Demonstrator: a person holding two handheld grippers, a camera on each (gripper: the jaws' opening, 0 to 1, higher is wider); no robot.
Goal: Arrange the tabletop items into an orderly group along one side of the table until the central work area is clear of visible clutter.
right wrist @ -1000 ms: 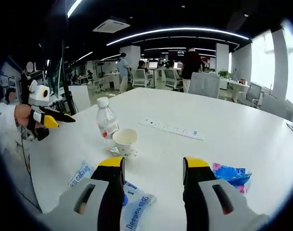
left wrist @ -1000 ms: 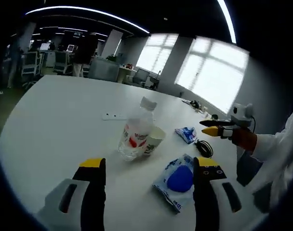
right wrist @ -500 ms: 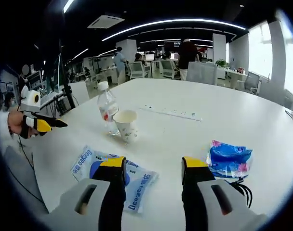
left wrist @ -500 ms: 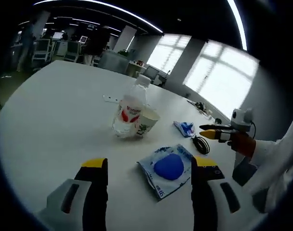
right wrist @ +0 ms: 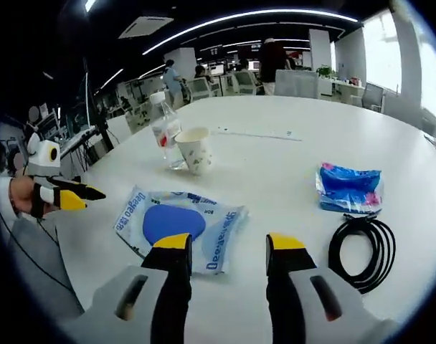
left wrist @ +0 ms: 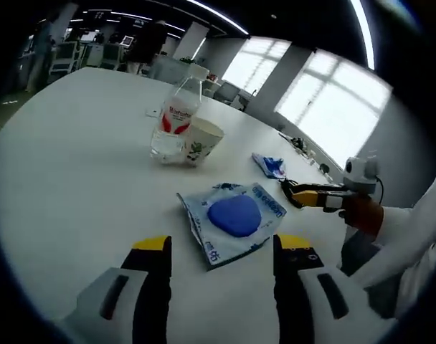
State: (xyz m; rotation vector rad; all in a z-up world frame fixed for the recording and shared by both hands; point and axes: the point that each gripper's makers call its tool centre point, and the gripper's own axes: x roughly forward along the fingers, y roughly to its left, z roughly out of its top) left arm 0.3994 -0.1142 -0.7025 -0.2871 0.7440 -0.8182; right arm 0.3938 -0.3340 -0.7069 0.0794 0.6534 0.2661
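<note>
A flat blue-and-white packet (left wrist: 232,215) lies on the white table (left wrist: 74,172) just beyond my left gripper (left wrist: 221,247), which is open and holds nothing. In the right gripper view the same packet (right wrist: 178,222) lies just ahead of my right gripper (right wrist: 229,244), also open and empty. A clear water bottle (left wrist: 176,118) and a paper cup (left wrist: 200,140) stand together farther back. A small blue pouch (right wrist: 349,188) and a coiled black cable (right wrist: 361,244) lie to the right in the right gripper view.
A white power strip (right wrist: 257,134) lies beyond the cup. The right gripper (left wrist: 311,195), in a gloved hand, enters the left gripper view from the right. The left gripper (right wrist: 71,193) shows at the table's edge. Office desks, chairs and people stand far behind.
Both grippers have come lower and closer to the table, so the blue packet now sits just ahead of each pair of jaws. The items themselves have not moved.
</note>
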